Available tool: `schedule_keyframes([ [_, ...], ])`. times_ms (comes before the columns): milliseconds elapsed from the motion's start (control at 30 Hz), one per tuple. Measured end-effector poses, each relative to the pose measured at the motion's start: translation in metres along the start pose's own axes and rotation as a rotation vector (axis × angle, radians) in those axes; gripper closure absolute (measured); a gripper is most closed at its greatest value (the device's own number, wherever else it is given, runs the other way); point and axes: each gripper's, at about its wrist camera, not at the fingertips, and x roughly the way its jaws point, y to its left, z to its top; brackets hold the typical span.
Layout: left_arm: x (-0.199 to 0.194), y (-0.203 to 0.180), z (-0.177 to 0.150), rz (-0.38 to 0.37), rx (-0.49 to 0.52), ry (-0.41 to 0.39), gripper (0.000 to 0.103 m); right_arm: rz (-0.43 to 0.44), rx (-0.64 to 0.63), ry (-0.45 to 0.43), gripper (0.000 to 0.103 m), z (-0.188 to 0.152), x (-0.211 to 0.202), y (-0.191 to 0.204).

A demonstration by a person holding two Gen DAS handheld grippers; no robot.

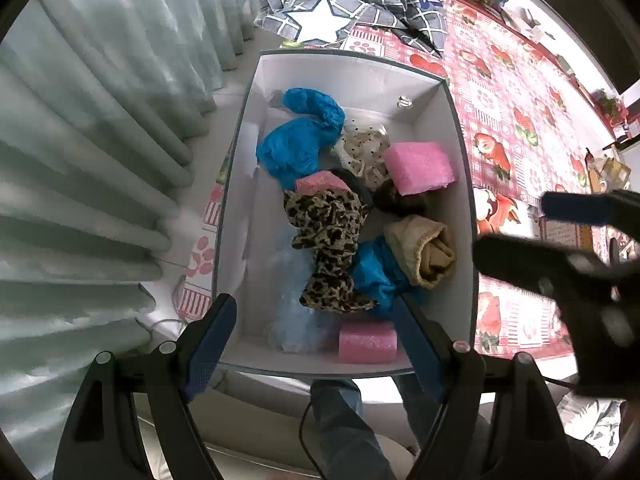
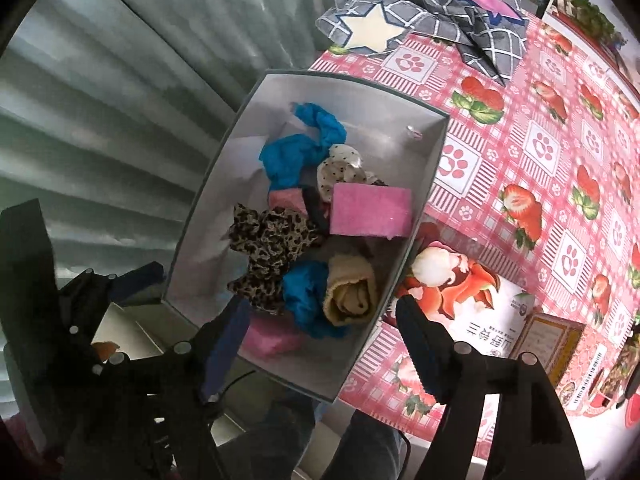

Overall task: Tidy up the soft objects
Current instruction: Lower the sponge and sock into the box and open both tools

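Observation:
A white-lined box [image 1: 352, 60] [image 2: 360, 96] sits on the table's left edge and holds several soft things. Among them are blue cloths [image 1: 294, 142], a dotted cream cloth [image 1: 366, 152], a pink foam block [image 1: 420, 168] [image 2: 372, 210], a leopard-print cloth [image 1: 328, 236] [image 2: 272, 248], a rolled beige cloth [image 1: 424, 252] [image 2: 352, 292] and a pink foam roll [image 1: 368, 342]. My left gripper [image 1: 316, 344] hangs open over the box's near end, with nothing gripped. My right gripper [image 2: 322, 340] [image 1: 552, 228] is open above the near right corner, over the beige roll, and holds nothing.
A pale pleated curtain [image 1: 100, 140] hangs close along the box's left side. The strawberry tablecloth [image 2: 540, 140] spreads to the right. A grey checked cloth with a white star [image 1: 320, 20] lies behind the box. A printed bag [image 2: 472, 280] and a small carton [image 2: 552, 340] lie at the right.

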Motion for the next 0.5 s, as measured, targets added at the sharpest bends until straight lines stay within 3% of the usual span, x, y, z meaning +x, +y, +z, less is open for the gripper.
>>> schedule_keyframes([
  [33, 0.0003, -0.0012, 0.0003, 0.014, 0.012, -0.005, 0.02, -0.008, -0.003, -0.002, 0.0, -0.0006, -0.0003, 0.0003],
  [500, -0.0048, 0.005, -0.007, 0.005, -0.024, -0.016, 0.02, -0.046, -0.039, -0.006, 0.0, -0.0079, -0.0019, 0.0099],
])
